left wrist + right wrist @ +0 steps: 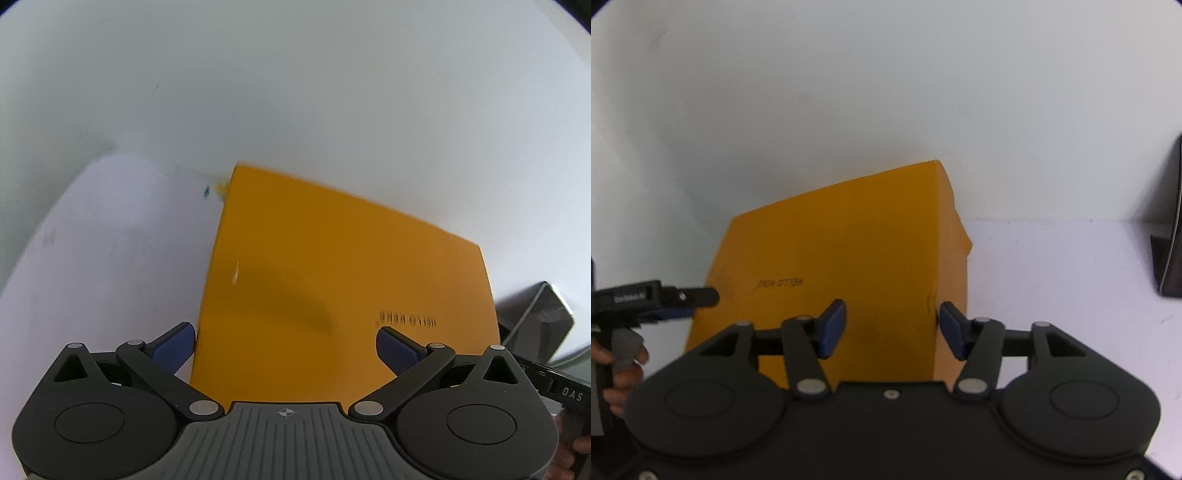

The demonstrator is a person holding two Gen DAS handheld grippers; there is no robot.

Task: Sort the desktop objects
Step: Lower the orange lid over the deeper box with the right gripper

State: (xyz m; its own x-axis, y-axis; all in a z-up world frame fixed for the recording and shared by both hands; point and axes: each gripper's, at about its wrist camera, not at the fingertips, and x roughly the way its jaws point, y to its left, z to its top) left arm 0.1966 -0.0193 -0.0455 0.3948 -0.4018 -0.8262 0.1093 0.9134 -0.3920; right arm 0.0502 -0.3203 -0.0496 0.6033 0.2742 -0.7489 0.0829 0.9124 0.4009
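Observation:
An orange box (332, 266) printed with small dark letters lies on the white desk against the wall; the right wrist view shows its top face and right side (831, 251). My left gripper (286, 349) is open wide over the box's near left part, with its left pad beside the box's left edge and its right pad over the top face. My right gripper (894, 328) is open over the box's near right edge, and neither pad presses on the box. The left gripper (665, 295) also appears at the box's left side, held by a hand (624, 369).
The white desk (1052, 277) meets a white wall (886, 92) just behind the box. A dark upright object (1171, 240) stands at the far right. In the left wrist view a dark grey object (535, 317) lies right of the box.

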